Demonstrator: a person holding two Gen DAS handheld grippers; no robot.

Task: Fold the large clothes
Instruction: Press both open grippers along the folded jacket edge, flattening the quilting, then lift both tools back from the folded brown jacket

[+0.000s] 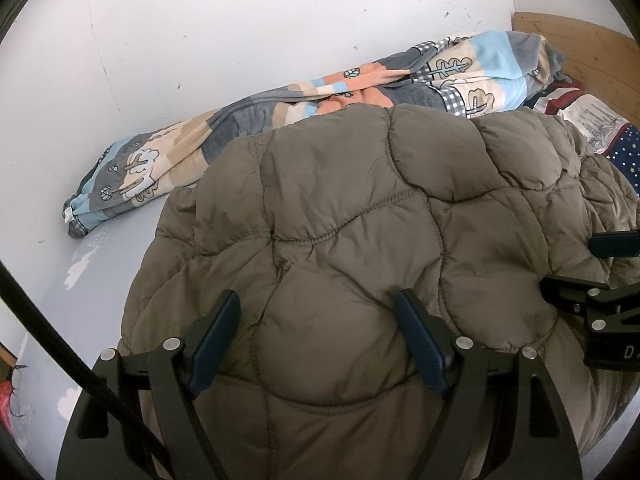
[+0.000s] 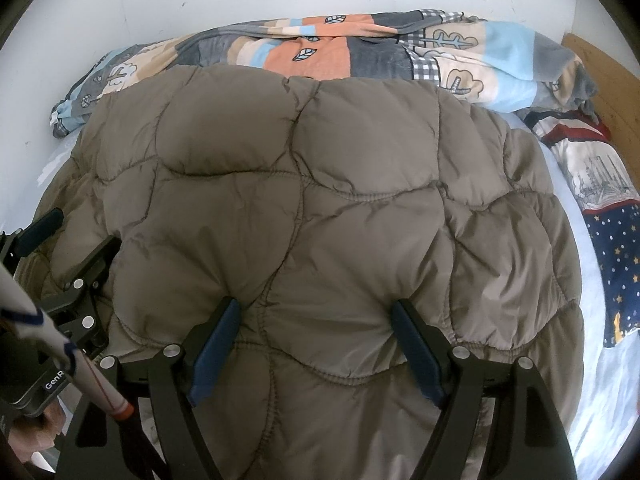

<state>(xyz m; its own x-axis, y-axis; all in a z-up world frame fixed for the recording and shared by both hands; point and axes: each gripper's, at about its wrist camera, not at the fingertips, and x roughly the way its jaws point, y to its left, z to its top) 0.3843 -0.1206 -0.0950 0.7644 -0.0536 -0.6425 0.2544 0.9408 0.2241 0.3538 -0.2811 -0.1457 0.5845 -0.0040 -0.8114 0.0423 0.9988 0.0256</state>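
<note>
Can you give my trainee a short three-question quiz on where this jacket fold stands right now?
1. True or false: the left gripper has its jaws shut tight on a sleeve.
2. What lies bunched along the wall behind the quilted jacket?
A. a patchwork blanket
B. a stack of towels
C. a cardboard box
3. Fill in: the star-dotted navy cloth lies on the jacket's ____ side in the right wrist view.

Key:
1. False: both the left and the right gripper stand with jaws wide apart, with puffy jacket fabric bulging between them.
2. A, the patchwork blanket.
3. right
</note>
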